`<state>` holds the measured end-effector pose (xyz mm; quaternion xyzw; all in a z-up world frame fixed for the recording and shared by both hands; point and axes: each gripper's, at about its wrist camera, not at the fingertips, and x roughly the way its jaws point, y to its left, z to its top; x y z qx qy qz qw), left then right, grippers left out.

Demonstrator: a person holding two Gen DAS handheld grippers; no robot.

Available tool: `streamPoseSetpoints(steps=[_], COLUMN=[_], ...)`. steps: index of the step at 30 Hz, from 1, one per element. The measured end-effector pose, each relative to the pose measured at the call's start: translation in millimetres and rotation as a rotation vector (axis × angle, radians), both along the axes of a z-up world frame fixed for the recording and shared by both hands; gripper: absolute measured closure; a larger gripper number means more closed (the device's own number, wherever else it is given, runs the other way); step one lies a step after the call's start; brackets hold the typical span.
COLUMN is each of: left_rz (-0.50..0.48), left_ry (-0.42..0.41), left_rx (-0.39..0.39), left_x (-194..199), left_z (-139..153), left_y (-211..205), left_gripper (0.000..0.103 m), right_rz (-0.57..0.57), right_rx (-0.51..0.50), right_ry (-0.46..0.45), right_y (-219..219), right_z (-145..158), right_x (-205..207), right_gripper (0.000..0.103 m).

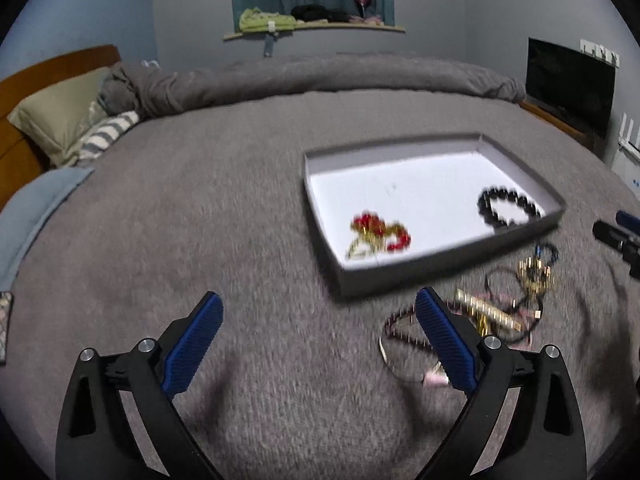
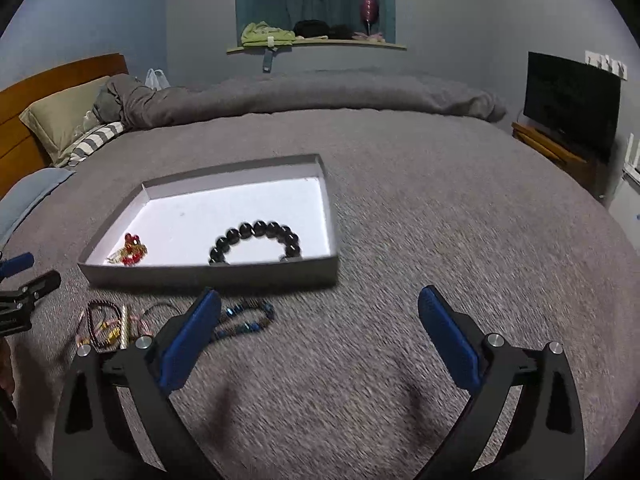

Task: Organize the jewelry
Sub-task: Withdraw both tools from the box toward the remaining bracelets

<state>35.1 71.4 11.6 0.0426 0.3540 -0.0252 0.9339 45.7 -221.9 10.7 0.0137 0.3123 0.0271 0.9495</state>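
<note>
Jaws: both grippers wide apart, empty | tray [image 2: 208, 276]: black bead bracelet [image 2: 256, 240], red-gold piece [image 2: 132, 250] inside

— Big bed [image 2: 400, 200] with a fuzzy grey blanket [image 2: 320, 92] bunched up at the far side.
— Green pillow [image 2: 56, 120] and a stripy one [image 2: 96, 140] by the brown headboard [image 2: 48, 76].
— Black TV [image 2: 572, 100] on a wooden stand, off to the right.
— Shelf [image 2: 316, 44] on the wall, with green cloth [image 2: 264, 34] and a pink glass [image 2: 370, 8].
</note>
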Motion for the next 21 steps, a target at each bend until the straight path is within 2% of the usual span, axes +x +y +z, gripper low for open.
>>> streamPoseSetpoints(steps=[4, 10, 13, 16, 21], left_rz=[-0.025, -0.070, -0.071, -0.077, -0.086], left_ry=[0.022, 0.053, 0.060, 0.064, 0.063], left_rx=[0.037, -0.013, 0.008, 0.007, 0.007], left_x=[-5.6, -5.8, -4.5, -4.0, -3.7], left_z=[-11.5, -16.8, -20.5, -21.4, -20.9], left_y=[-7.5, -12.7, -17.4, -18.7, -19.2], left_gripper=[0.005, 0.005, 0.005, 0.005, 0.005], right_rz=[-0.011, 0.026, 0.039, 0.060, 0.106], right_rx=[0.007, 0.018, -0.016, 0.032, 0.061], right_ry=[0.025, 0.058, 0.074, 0.101, 0.119], right_y=[-8.5, -2.6, 4.4, 5.6, 17.0], right_z=[-6.9, -19.6, -26.1, -29.9, -28.5], right_x=[-1.7, 5.0, 11.2, 17.2, 25.2], right_gripper=[0.006, 0.007, 0.027, 0.046, 0.066])
